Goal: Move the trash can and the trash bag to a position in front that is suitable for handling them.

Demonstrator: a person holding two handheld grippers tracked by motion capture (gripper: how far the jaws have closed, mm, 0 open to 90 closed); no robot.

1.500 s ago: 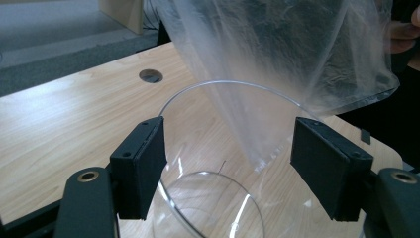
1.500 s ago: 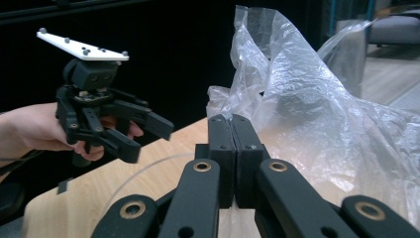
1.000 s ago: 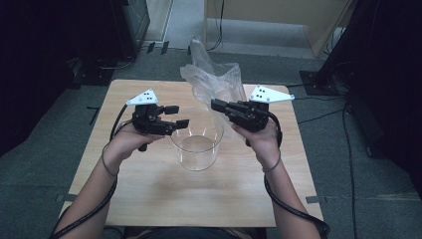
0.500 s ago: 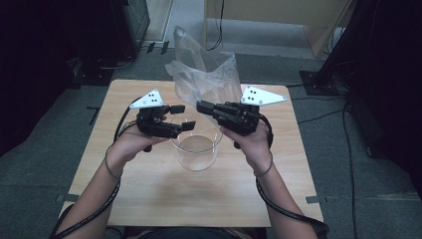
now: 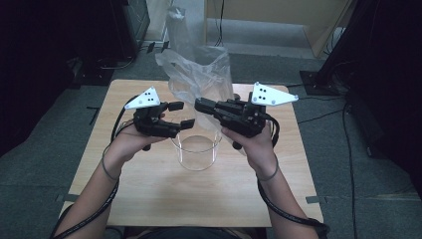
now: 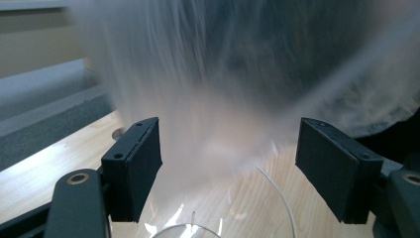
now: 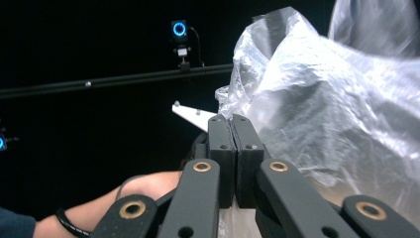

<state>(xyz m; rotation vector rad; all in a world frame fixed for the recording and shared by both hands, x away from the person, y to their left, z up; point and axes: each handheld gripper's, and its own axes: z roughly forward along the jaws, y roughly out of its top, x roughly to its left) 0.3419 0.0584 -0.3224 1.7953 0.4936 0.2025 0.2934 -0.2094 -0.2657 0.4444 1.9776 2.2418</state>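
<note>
The clear plastic bag [image 5: 199, 79] hangs in the upper middle of the high view, lifted above the worktop [image 5: 149, 199] and billowing upward, its lower part trailing down towards the mouth of the clear glass container [image 5: 196, 149] that stands at the centre of the frame. In the right gripper view the bag [image 7: 327, 114] fills the right half of the frame, crinkled and loose. The right gripper [image 5: 199, 105], right of centre in the high view, is clenched on an edge of the film: in its own view the jaws [image 7: 231, 124] stand pressed together with plastic gathered at their tip. The left gripper [image 5: 181, 114], left of centre, stands released; in its own view the jaws are wide apart with blurred film [image 6: 223, 99] in front of them and the container's rim [image 6: 188, 229] at the bottom edge, and I cannot tell whether either pad touches the film.

As a judgement, the work looks like lining the container with the bag, and it is at an early to middle stage: the bag is lifted and partly spread, but its mouth is not yet opened over the rim. Left to do: a second grip by the left gripper, pulling the opening apart, and lowering it into or around the container.
</note>
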